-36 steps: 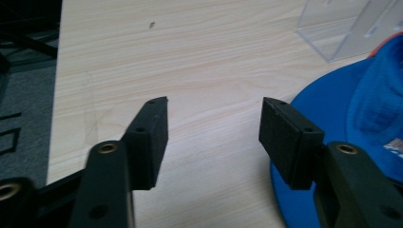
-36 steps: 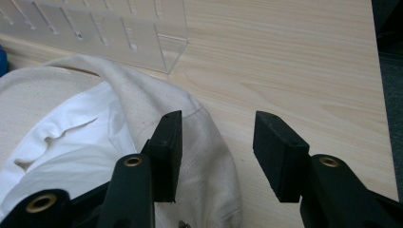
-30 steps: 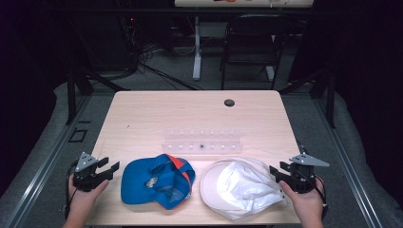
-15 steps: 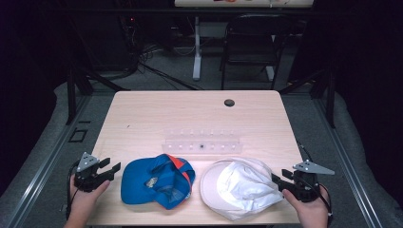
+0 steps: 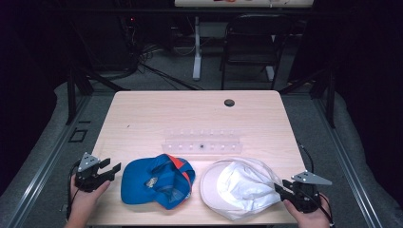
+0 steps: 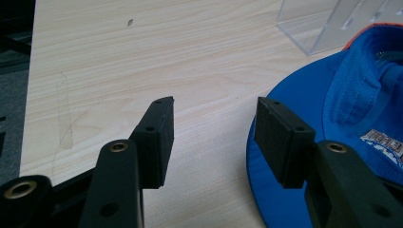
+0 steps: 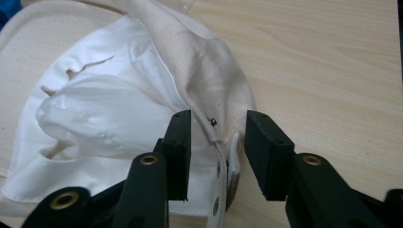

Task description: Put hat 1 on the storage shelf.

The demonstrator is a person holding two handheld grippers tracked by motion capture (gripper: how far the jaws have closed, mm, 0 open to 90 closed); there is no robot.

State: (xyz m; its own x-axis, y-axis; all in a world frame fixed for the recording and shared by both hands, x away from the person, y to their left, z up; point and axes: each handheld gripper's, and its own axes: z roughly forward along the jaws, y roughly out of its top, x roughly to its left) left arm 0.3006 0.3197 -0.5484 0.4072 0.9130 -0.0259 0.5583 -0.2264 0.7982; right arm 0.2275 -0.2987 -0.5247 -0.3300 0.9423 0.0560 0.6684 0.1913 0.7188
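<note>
Two caps lie upside down along the near edge of the worktop, and a gripper flanks each one. On the left, the blue cap shows its lining, orange trim at the far side, brim pointing toward the left gripper. That gripper sits at the worktop's near-left corner, jaws apart with nothing between them; in the left gripper view, bare wood shows through the gap and one jaw hangs over the edge of the blue brim.

Over on the right, the white cap lies crown-down, its pale lining bunched inside. The right gripper is at the cap's right edge, close to the worktop's near-right corner. In the right gripper view, the jaws stand apart on either side of the cap's rear seam and strap, and light shows on both sides of the fabric, so they are not clamped.

Just behind the caps, about mid-worktop, stands a clear plastic rack, close to both crowns but apart from them. Beyond it the wood is open all the way to the far edge, broken by a dark round grommet near the back. The two caps sit just beside each other, a narrow strip of wood between.
</note>
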